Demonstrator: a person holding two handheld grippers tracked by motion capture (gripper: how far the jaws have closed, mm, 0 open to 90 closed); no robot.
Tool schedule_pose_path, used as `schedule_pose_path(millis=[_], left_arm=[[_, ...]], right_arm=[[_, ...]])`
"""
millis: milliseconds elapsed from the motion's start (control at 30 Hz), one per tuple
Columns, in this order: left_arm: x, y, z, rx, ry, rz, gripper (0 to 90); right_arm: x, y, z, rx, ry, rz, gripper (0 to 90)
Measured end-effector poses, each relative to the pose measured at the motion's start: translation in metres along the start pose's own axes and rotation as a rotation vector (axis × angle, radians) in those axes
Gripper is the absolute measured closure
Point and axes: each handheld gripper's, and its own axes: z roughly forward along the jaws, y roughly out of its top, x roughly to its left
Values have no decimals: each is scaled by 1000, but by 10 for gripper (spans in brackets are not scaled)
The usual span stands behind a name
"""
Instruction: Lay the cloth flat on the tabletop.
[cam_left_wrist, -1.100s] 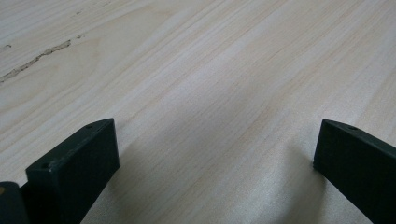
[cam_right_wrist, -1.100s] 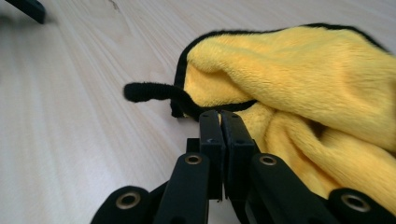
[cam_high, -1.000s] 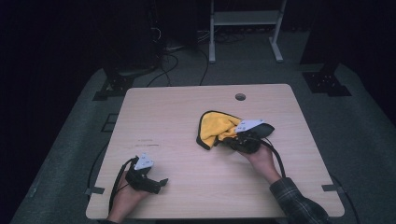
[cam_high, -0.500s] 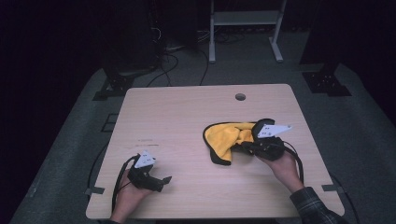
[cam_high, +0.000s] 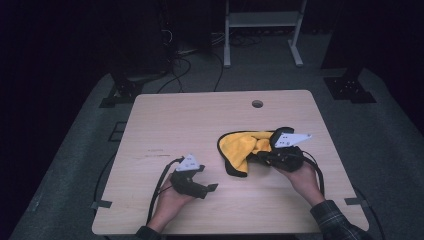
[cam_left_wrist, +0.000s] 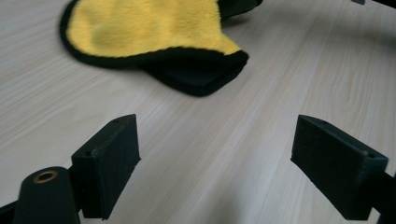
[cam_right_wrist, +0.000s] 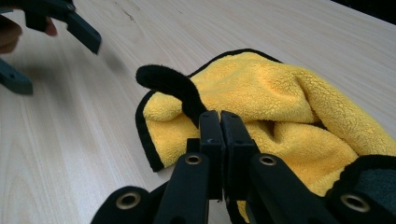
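Gripping the yellow cloth (cam_high: 245, 147) with the right claw (cam_high: 261, 158), jaws pressed together on a black-edged fold, seen in the right claw view (cam_right_wrist: 219, 122). Cloth (cam_right_wrist: 261, 107) lying crumpled on the tabletop (cam_high: 200, 120), right of centre, yellow side up with black trim and a dark underside folded out at the near edge. Right hand (cam_high: 302, 175) holding its claw low at the cloth's right side, grey plate on top. Left claw (cam_high: 212, 188) sitting near the front edge, just left of the cloth, not touching it; jaws apart with bare wood between them (cam_left_wrist: 215, 154), having just closed a little. Left hand (cam_high: 170, 197) wrapped round the claw body, cable trailing back to the tabletop's edge. Cloth corner (cam_left_wrist: 187, 70) lying just ahead of the left claw's jaws.
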Motion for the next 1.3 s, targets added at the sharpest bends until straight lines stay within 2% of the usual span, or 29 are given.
schedule_pose_path(millis=[100, 167, 233, 333, 467, 500, 533, 633, 667, 700, 733, 767, 800, 833, 867, 933, 1100, 1233, 1300], left_arm=[[-3, 9, 16, 7, -19, 13, 218], [-5, 15, 28, 25, -31, 5, 228], [-5, 17, 32, 29, -34, 2, 230], [-8, 24, 54, 48, -41, -9, 243], [-8, 27, 64, 64, -32, -12, 245], [-7, 29, 67, 63, -23, -16, 261], [-4, 30, 71, 48, -14, -25, 315], [-1, 34, 73, 42, -7, -34, 365], [2, 36, 72, 19, -3, -44, 433], [2, 36, 72, 19, -3, -44, 483], [3, 37, 71, 10, -6, -41, 483], [5, 39, 70, 7, -7, -39, 543], [6, 40, 69, 3, -3, -32, 680], [8, 41, 67, -6, -4, -28, 757], [9, 41, 66, -7, -2, -30, 757], [11, 44, 61, -13, -8, -14, 848], [17, 51, 41, -50, 7, 12, 862], [29, 54, 21, -71, 52, 20, 862], [37, 54, 11, -80, 76, 9, 862]], right_arm=[[0, 1, 0, -2, 3, -3, 877], [1, 1, 0, -1, 4, -3, 877], [1, 1, 1, -2, 4, -4, 877], [1, 2, 0, -6, 4, -7, 877], [1, 2, 0, -10, 5, -10, 877], [1, 2, 0, -10, 6, -10, 877], [2, 2, 0, -13, 7, -12, 877], [2, 2, -1, -15, 5, -13, 877], [2, 3, -2, -17, 5, -15, 877], [2, 3, -2, -17, 5, -15, 877], [2, 2, -2, -19, 5, -17, 877], [2, 2, -2, -20, 6, -17, 877], [1, 2, -2, -24, 4, -20, 877], [1, 2, -3, -25, 3, -23, 877], [1, 2, -3, -25, 3, -23, 877], [2, 3, -4, -26, 0, -17, 877], [0, 4, -9, -46, -7, -14, 877], [-4, 4, -15, -58, -20, -11, 877], [-7, 3, -18, -61, -32, -5, 877]])
